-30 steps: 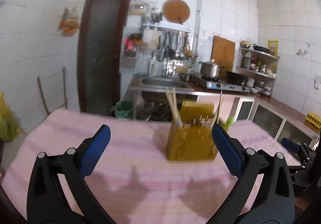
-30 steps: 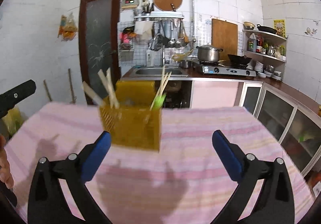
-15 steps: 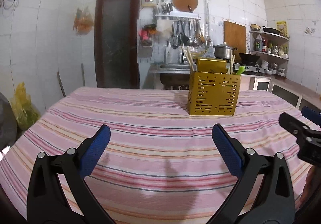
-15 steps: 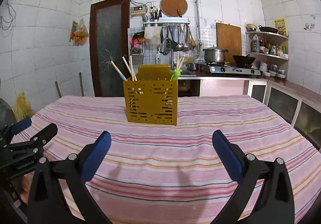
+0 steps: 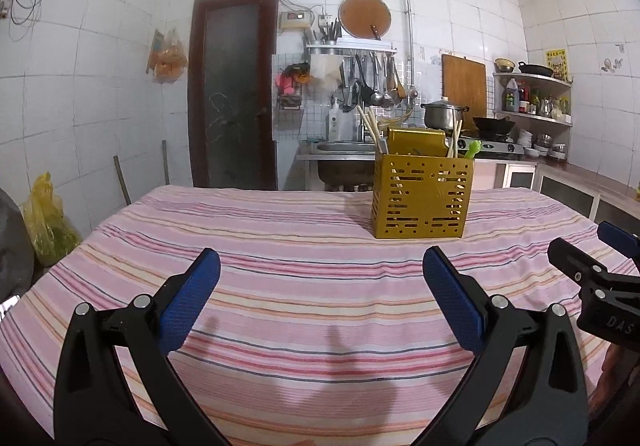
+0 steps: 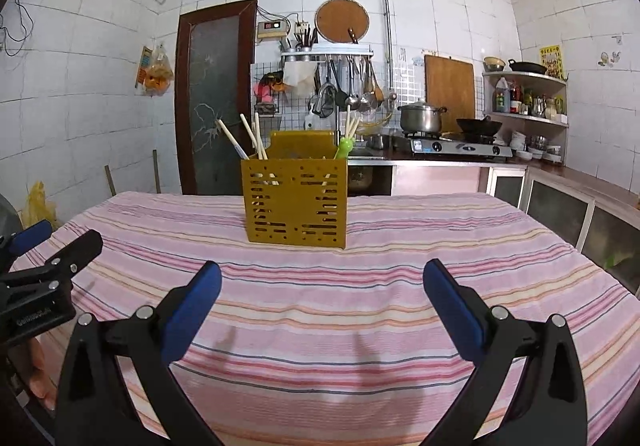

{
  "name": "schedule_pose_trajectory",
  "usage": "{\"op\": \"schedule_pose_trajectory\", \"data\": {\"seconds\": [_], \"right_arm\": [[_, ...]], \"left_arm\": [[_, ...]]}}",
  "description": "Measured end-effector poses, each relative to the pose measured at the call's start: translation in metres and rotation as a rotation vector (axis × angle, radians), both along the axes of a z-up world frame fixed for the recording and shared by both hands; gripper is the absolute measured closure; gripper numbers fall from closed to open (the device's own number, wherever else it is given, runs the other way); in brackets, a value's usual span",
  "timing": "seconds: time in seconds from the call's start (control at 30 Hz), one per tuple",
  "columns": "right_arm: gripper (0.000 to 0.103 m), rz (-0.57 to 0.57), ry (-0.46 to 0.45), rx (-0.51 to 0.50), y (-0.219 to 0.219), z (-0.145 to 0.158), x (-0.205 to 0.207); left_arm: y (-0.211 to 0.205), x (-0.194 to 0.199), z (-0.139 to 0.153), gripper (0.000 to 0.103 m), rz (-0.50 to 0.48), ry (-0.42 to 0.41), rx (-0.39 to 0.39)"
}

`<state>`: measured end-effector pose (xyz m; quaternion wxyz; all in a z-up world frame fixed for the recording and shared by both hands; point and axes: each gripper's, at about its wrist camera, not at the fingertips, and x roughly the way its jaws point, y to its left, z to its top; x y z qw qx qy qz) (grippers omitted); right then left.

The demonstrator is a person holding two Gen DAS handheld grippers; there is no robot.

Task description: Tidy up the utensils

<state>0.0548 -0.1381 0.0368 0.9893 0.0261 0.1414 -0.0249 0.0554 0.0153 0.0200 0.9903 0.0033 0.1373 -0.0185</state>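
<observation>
A gold perforated utensil holder (image 5: 422,198) stands upright on the striped tablecloth (image 5: 280,246), far from both grippers; it also shows in the right wrist view (image 6: 295,202). Pale chopsticks (image 6: 250,136) and a green-tipped utensil (image 6: 344,147) stick out of its top. My left gripper (image 5: 320,294) is open and empty, low over the near part of the table. My right gripper (image 6: 322,302) is open and empty, also near the front edge. Each gripper shows at the side of the other's view: the right one (image 5: 600,282) and the left one (image 6: 44,274).
The table has pink striped cloth (image 6: 400,266). Behind it are a sink (image 5: 340,150), a counter with a pot (image 6: 420,118) and stove, hanging ladles, a corner shelf (image 6: 524,94) and a dark door (image 5: 234,94). A yellow bag (image 5: 44,222) lies on the floor at left.
Both grippers have drawn back and down from the utensil holder, which now stands farther away on the table. Both stay open and empty. The views have steadied.
</observation>
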Motion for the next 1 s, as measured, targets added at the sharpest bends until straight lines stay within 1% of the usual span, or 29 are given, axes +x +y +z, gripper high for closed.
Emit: {"op": "schedule_pose_trajectory", "data": {"seconds": [0.23,0.5,0.77,1.0], "right_arm": [[0.005,-0.005,-0.004,-0.004,0.0005,-0.0006,-0.0034],[0.005,-0.015,0.002,0.005,-0.0031,-0.0001,-0.0034],[0.005,-0.026,-0.002,0.006,-0.0041,-0.0005,-0.0049],[0.005,-0.029,-0.005,0.003,-0.0034,-0.0004,-0.0051]], "left_arm": [[0.0015,-0.0048,0.0006,0.005,-0.008,-0.022,-0.008],[0.0053,-0.0047,-0.0002,0.005,-0.015,-0.014,-0.026],[0.003,-0.0081,0.0012,0.005,-0.012,-0.031,-0.01],[-0.0036,-0.0083,0.0009,0.005,0.023,-0.027,0.04]]}}
